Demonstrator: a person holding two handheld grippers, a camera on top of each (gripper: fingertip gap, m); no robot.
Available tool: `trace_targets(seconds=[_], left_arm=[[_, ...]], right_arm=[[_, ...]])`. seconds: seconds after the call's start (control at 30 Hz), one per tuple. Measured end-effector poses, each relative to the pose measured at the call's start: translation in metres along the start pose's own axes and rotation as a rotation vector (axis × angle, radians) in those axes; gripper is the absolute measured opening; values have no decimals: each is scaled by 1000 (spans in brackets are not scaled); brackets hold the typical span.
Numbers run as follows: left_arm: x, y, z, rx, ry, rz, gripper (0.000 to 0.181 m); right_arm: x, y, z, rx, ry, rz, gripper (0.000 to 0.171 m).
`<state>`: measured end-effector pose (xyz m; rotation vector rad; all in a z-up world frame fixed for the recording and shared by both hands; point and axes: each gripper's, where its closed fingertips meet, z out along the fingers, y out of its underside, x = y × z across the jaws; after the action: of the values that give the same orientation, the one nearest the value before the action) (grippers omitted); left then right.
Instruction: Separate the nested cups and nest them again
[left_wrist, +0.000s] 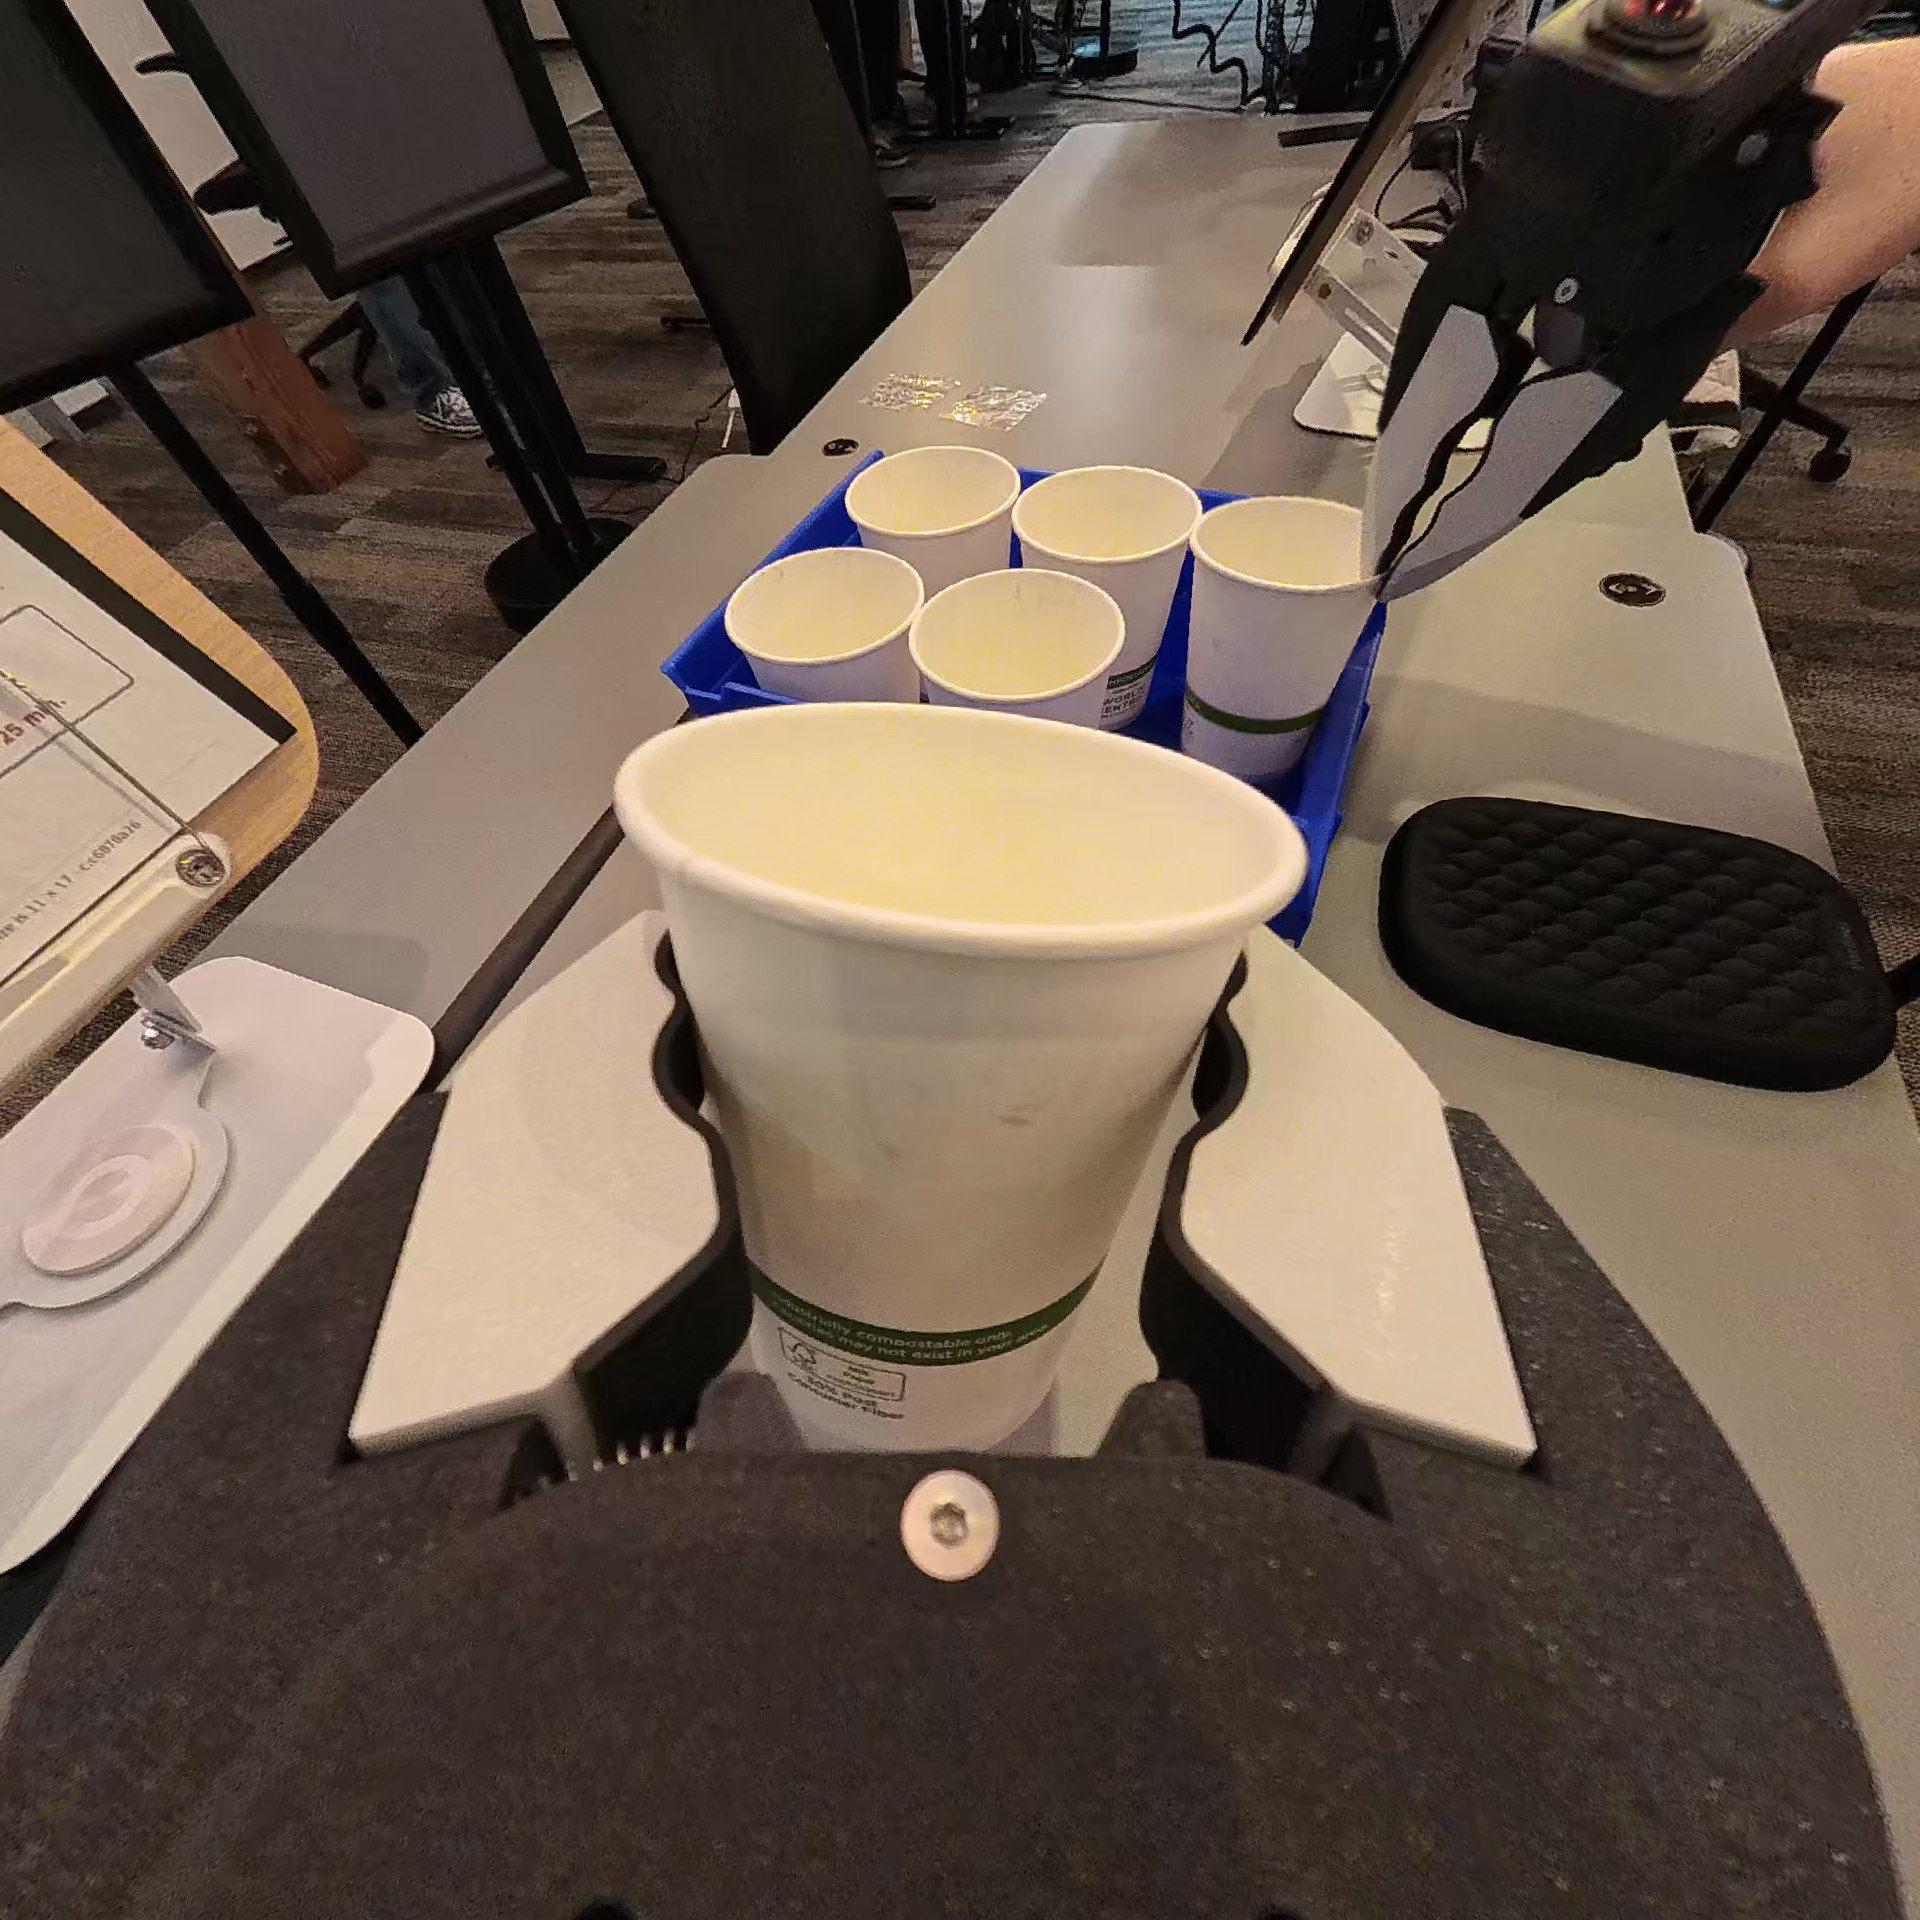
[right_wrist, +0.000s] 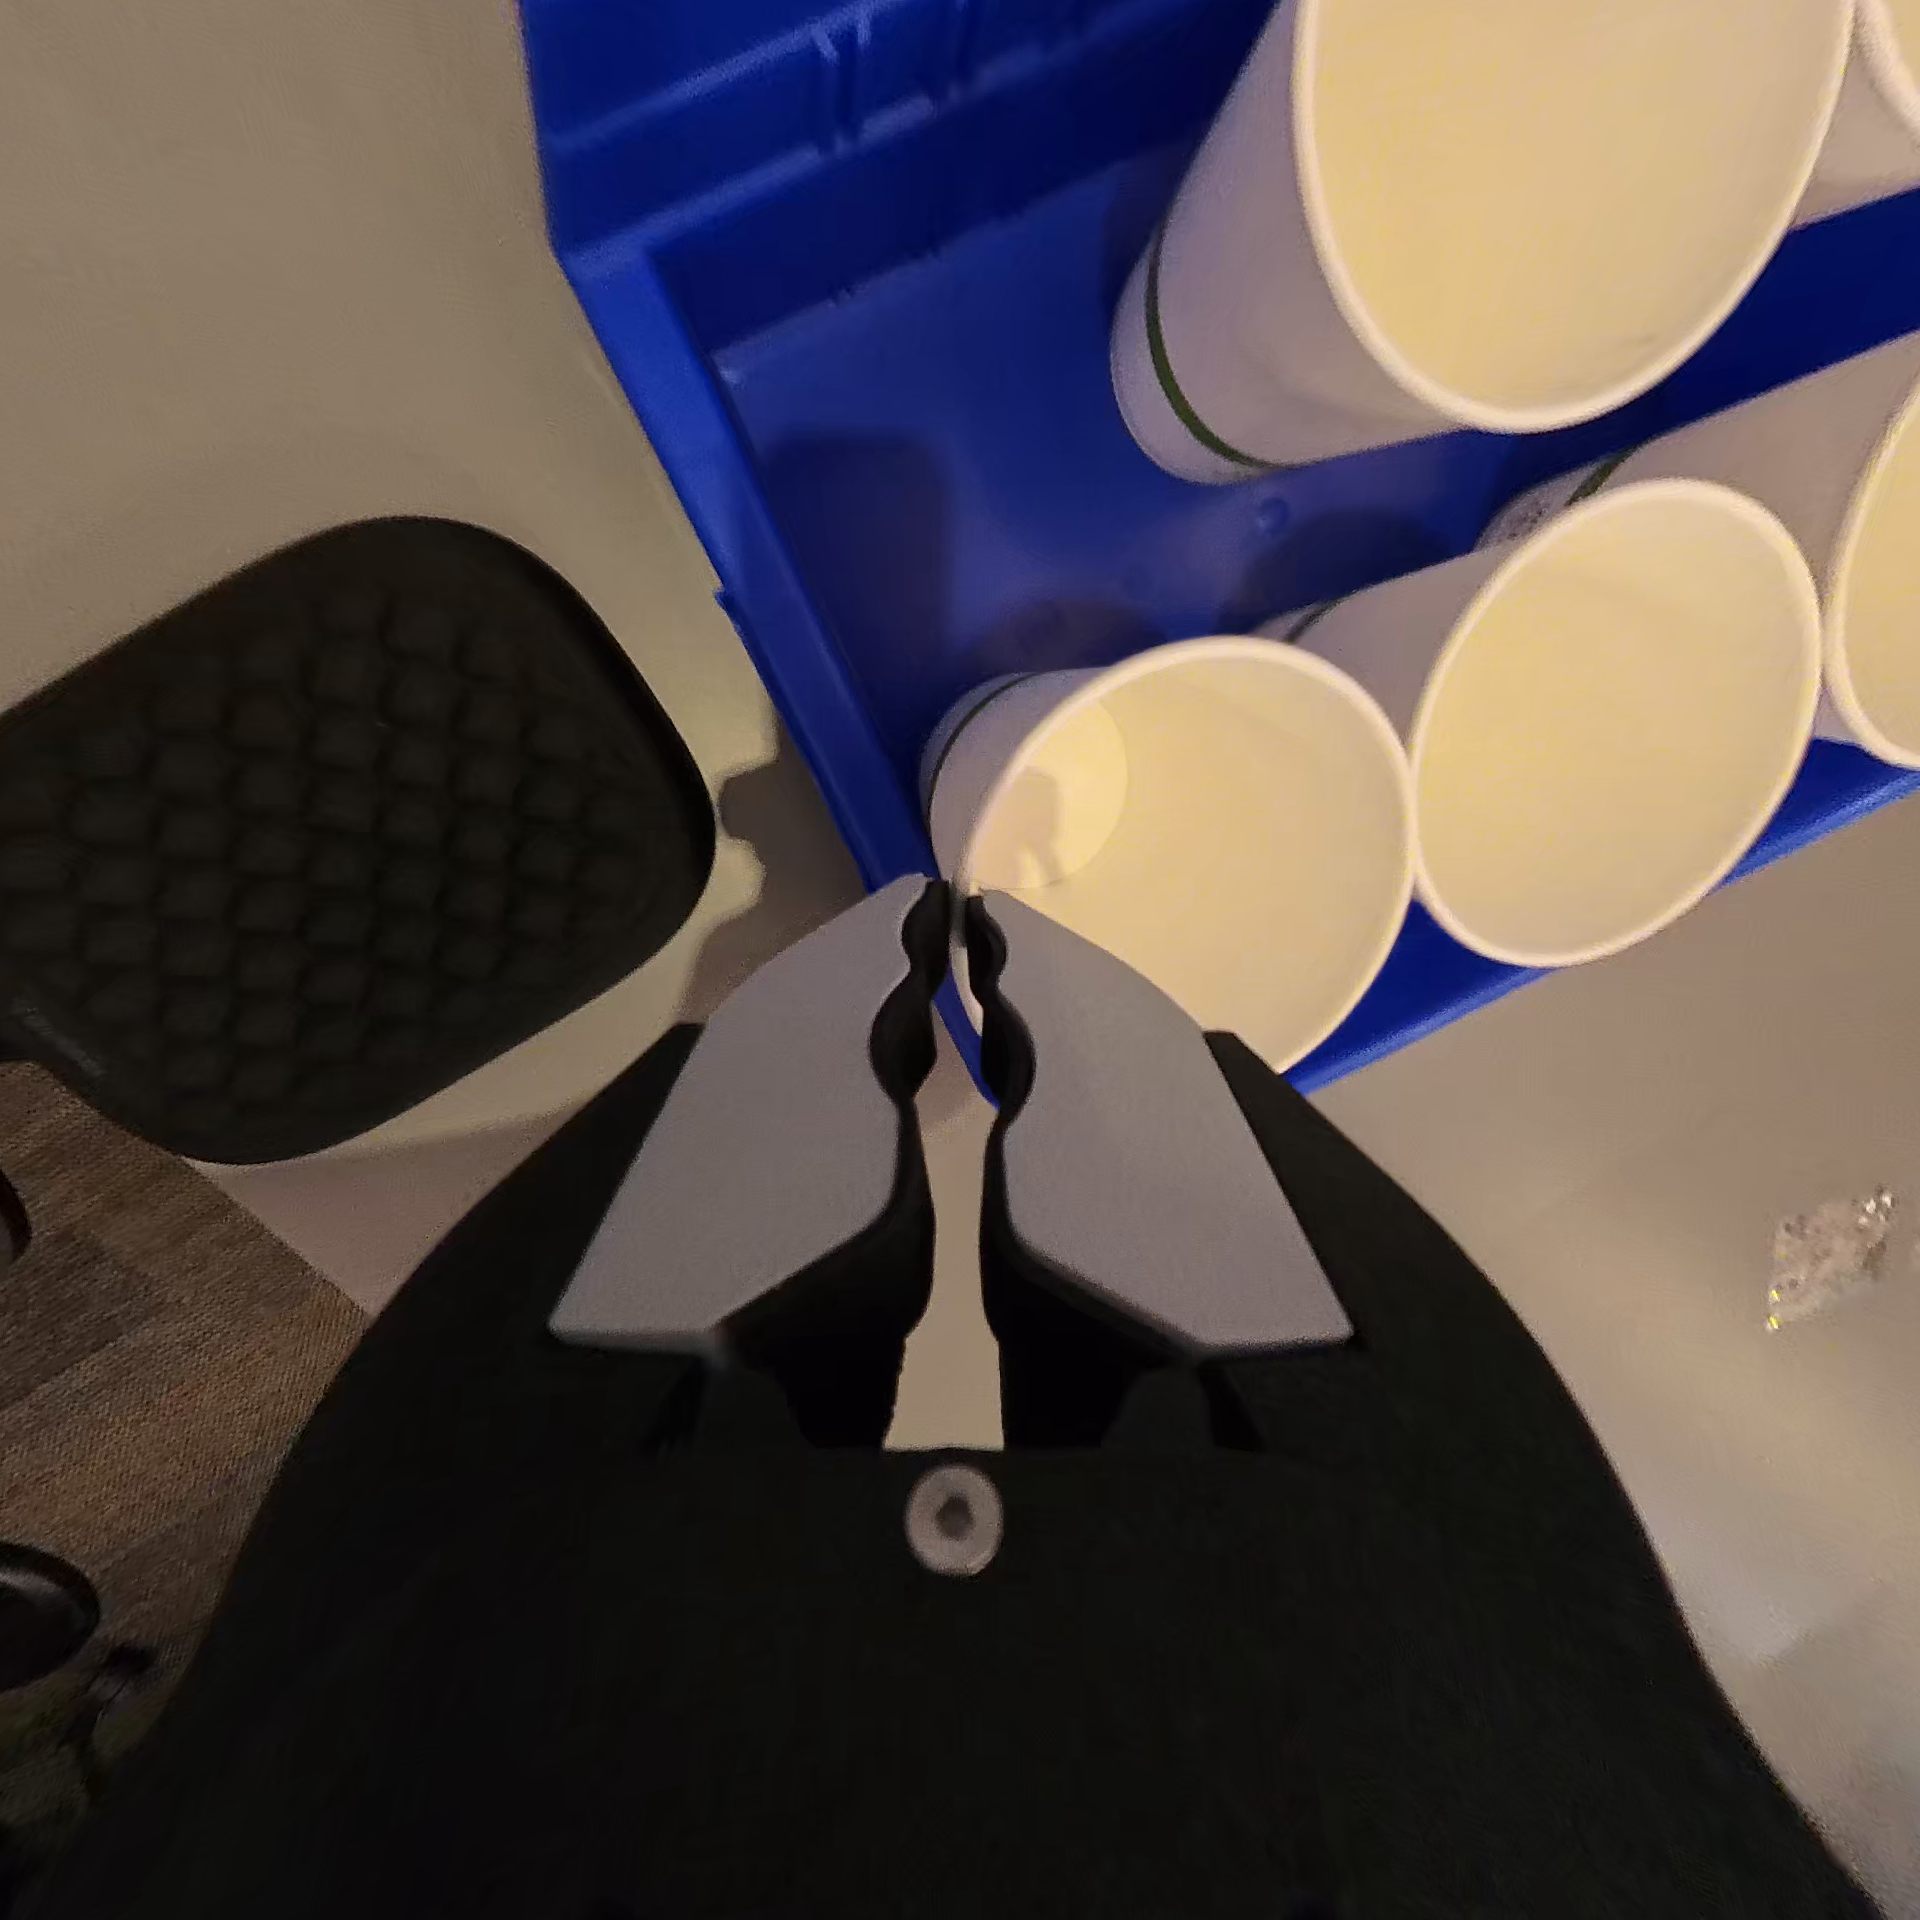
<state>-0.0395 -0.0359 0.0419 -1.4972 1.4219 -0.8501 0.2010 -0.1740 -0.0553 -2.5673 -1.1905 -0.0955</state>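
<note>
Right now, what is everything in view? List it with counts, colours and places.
Paper cups: six, white; five in the blue bin, one of them pinched at its rim; one held cup.
Blue bin: one, mid-table.
Pad: one, black, right of the bin.
Table: grey.
Sign stand: one, at the left edge.
Left gripper: shut on the held cup.
Right gripper: pinching the cup rim.
Hand: one, upper right.

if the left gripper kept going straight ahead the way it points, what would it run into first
Most likely the near wall of the blue bin, since the left gripper, holding a paper cup, faces it; height is hard to judge.
</note>
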Motion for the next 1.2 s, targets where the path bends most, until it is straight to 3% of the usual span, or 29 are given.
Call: trace_targets(seconds=[0.4,0.53,0.6,0.7,0.8,0.9,1.0,1.2], left_arm=[[2,-4,-3,19,17,-6,94],[5,-6,-3,37,48,-12,95],[9,-8,-3,54,73,-17,94],[20,-13,-2,83,137,-39,95],[34,-17,-3,106,215,-64,95],[39,-18,-4,109,243,-71,94],[43,-19,-6,111,256,-65,94],[49,-19,-8,106,291,-38,95]], right_arm=[[10,9,5,-79,-10,10,3],[17,-2,-9,-30,67,-12,23],[19,-25,-29,31,125,-43,24],[0,-101,-70,218,182,-176,24],[-44,-181,-96,394,114,-345,24],[-75,-233,-105,475,63,-473,25],[-87,-254,-100,466,31,-545,23],[-96,-259,-84,409,-43,-603,7]])
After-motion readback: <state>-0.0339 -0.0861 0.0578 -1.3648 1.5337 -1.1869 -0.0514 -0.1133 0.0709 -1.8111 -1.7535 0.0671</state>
